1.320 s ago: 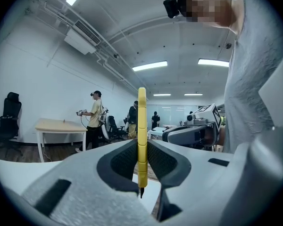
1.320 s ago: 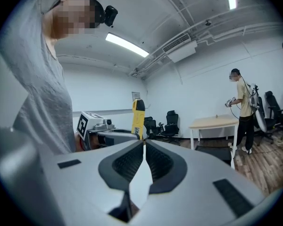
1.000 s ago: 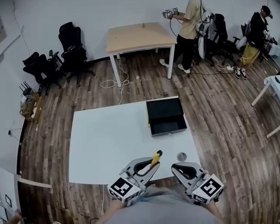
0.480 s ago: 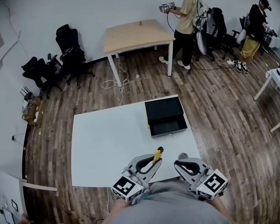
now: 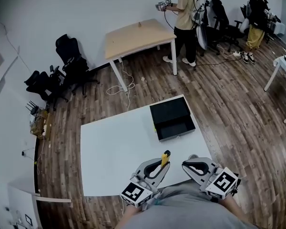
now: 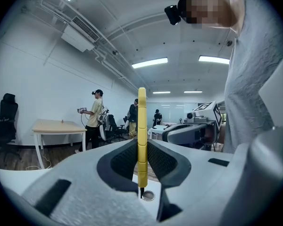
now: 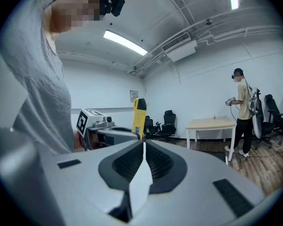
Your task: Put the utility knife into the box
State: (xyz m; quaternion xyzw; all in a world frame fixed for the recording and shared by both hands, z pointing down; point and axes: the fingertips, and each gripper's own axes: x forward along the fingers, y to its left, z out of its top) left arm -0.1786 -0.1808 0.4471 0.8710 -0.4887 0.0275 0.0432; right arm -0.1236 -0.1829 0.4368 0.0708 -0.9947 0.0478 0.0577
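Observation:
The yellow utility knife (image 5: 165,158) stands upright between the jaws of my left gripper (image 5: 162,165), which is shut on it above the white table's near edge. In the left gripper view the knife (image 6: 141,140) runs as a thin yellow strip up the middle of the closed jaws. The black box (image 5: 172,119) lies open at the table's far right side, well ahead of both grippers. My right gripper (image 5: 191,164) hovers to the right of the left one, shut with nothing in it. From the right gripper view, the knife (image 7: 139,117) and the left gripper show beyond the closed jaws.
A small round object (image 5: 193,157) rests on the white table (image 5: 114,147) just beyond the right gripper. A wooden table (image 5: 138,35), black chairs (image 5: 71,61) and two people (image 5: 183,18) stand farther off on the wood floor.
The head view has drifted, so the table and box sit slightly farther right in the picture. Both grippers keep their pose near the table's near edge, the knife still clamped in the left one.

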